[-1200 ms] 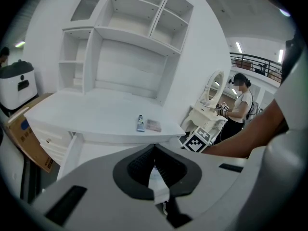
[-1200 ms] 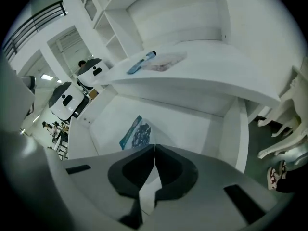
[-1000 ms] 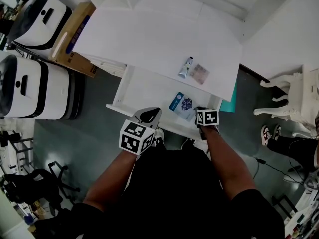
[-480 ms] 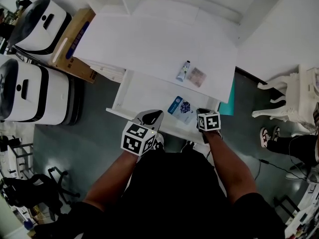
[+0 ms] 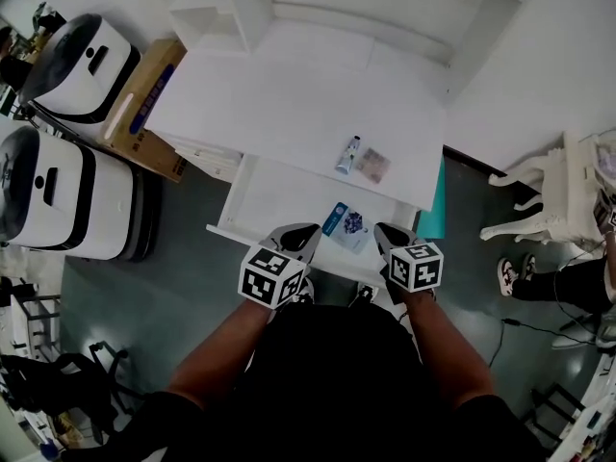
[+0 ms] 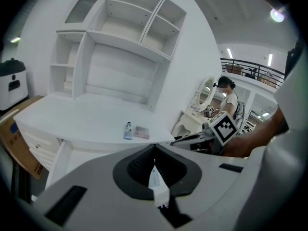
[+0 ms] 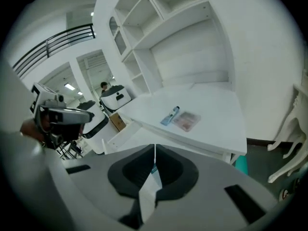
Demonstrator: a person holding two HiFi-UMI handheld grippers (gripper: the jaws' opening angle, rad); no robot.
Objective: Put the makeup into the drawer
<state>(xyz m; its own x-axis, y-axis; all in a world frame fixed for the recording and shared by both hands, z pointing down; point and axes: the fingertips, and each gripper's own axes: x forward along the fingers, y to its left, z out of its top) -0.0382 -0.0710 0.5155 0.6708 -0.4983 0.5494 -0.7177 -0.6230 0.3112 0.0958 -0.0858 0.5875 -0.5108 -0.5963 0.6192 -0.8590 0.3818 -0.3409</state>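
A small blue tube (image 5: 346, 155) and a flat pinkish makeup palette (image 5: 373, 166) lie side by side near the front of the white desk (image 5: 279, 94). Below them the white drawer (image 5: 272, 186) stands pulled out, with a blue packet (image 5: 345, 225) lying in its right half. My left gripper (image 5: 304, 232) and right gripper (image 5: 384, 232) hover above the drawer's front edge, both shut and empty. The tube (image 6: 128, 130) and palette (image 6: 142, 132) show beyond the shut left gripper (image 6: 154, 150). The right gripper (image 7: 154, 148) looks toward the tube (image 7: 170, 115) and palette (image 7: 186, 121).
Two white machines (image 5: 58, 186) and a cardboard box (image 5: 144, 89) stand left of the desk. A white shelf unit (image 5: 245, 8) rises behind it. A teal object (image 5: 433, 215) sits at the desk's right side, with a white chair (image 5: 544, 200) and a person's shoes (image 5: 510, 272) further right.
My right gripper has risen from the drawer's front edge toward the camera. The left gripper has shifted only slightly. The blue packet, tube and palette have stayed in place.
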